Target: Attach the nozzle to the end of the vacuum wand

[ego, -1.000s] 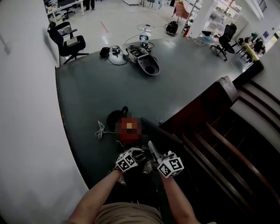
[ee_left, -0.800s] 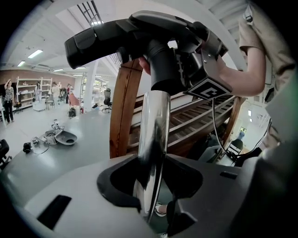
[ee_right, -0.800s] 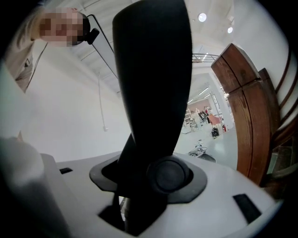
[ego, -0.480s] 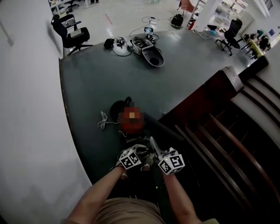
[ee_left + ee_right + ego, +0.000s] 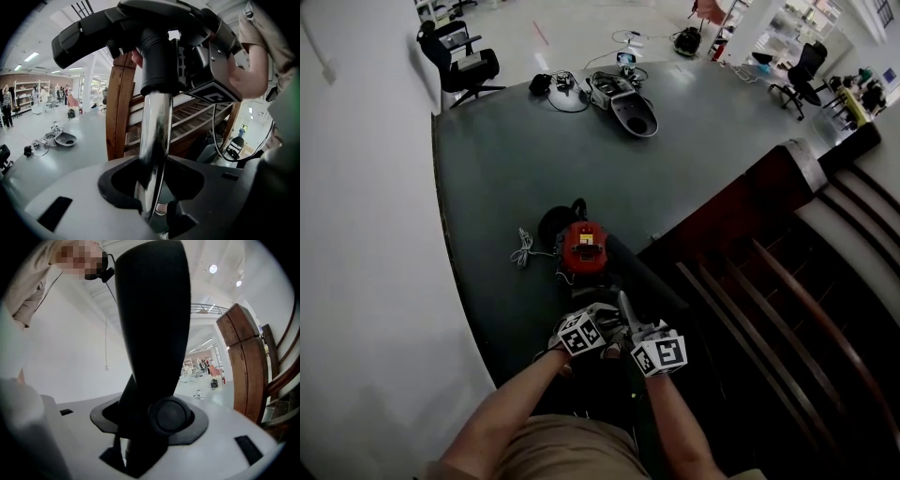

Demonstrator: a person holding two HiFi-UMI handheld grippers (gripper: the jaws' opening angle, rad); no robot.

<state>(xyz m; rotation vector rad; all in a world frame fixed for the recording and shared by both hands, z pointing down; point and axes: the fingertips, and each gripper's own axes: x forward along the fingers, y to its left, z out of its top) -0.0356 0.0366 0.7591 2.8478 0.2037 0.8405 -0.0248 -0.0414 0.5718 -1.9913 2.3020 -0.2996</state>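
A dark grey-green floor [image 5: 516, 169] runs between a white wall [image 5: 366, 234] on one side and a wooden staircase [image 5: 769, 281] on the other, with a bright open hall beyond. An office chair [image 5: 464, 61] stands at the far edge, near a grey shell-shaped thing [image 5: 630, 112] among loose cables. Closer in, a red vacuum body [image 5: 584, 246] sits on the floor just beside a tangle of white cable [image 5: 525, 251].

The left gripper [image 5: 152, 185] is clamped on the chrome wand [image 5: 154, 126], which stands upright between its jaws. The right gripper [image 5: 140, 432] is closed on the black nozzle [image 5: 150, 324], which rises broad and tapered from its jaws. In the left gripper view a black collar [image 5: 159, 61] sits over the top end of the wand, right under the nozzle's body. The two grippers are close together, just this side of the vacuum body.

From the head view the wand and nozzle are mostly hidden behind the marker cubes and forearms. The nozzle's upper end is cut off in the right gripper view, and whether the collar is fully seated cannot be told
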